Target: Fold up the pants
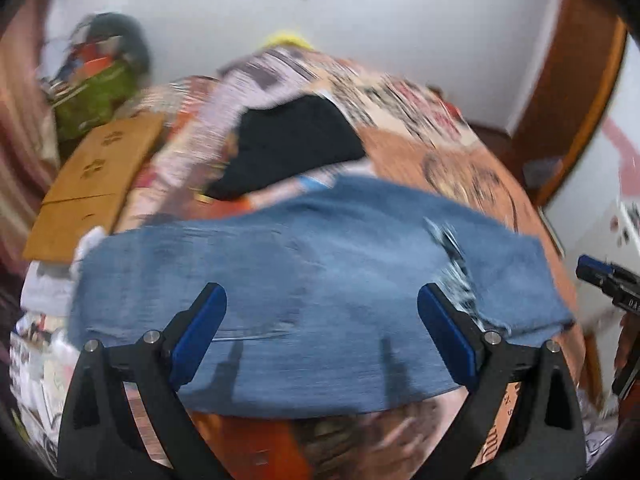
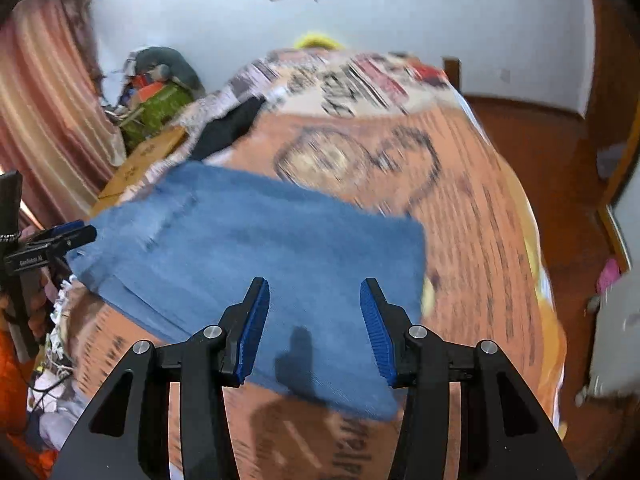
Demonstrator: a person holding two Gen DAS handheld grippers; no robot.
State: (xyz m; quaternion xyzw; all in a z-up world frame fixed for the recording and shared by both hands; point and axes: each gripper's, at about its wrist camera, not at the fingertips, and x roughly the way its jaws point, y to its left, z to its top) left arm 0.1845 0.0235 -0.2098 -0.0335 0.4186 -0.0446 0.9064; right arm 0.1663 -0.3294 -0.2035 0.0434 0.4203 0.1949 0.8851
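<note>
On bedspread (image 2: pixel 472 216): blue pants (image 2: pixel 256 264) folded flat; both grippers' fingers apart, empty.

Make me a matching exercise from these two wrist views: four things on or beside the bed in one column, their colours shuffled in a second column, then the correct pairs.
Things:
1. folded pants
2. garment lying behind the pants
3. flat cardboard box beside the bed
4. bag in the far corner

Colours:
A. black
B. green
C. blue
D. light brown

Pairs: 1-C, 2-A, 3-D, 4-B
</note>
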